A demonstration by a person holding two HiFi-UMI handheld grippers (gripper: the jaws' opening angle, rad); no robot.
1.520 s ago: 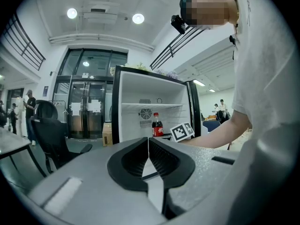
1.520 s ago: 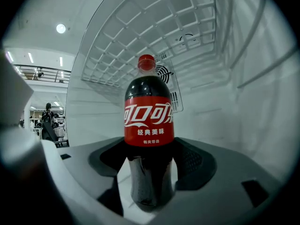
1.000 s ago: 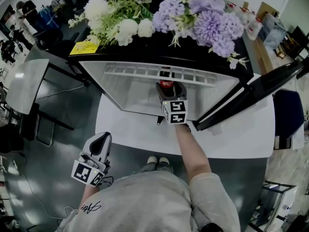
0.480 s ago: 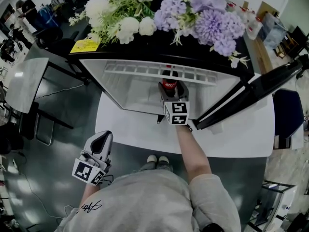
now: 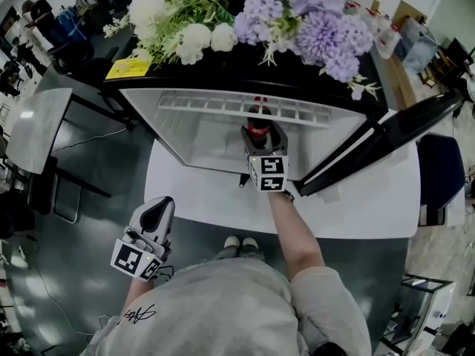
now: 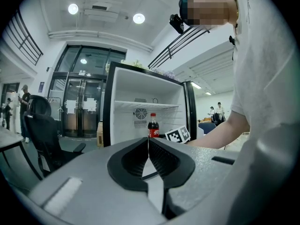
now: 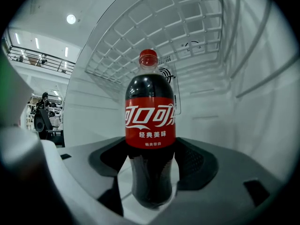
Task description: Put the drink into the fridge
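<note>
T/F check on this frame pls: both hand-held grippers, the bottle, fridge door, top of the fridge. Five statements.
1. The right hand-held gripper is closed on the cola bottle, inside the fridge. True.
2. The left hand-held gripper has its jaws apart around a can. False: its jaws are together with nothing between them, and it is held low, away from the fridge.
3. The fridge door is open. True.
4. The cola bottle lies on its side. False: it stands upright, red cap on top.
5. Flowers lie on top of the fridge. True.
</note>
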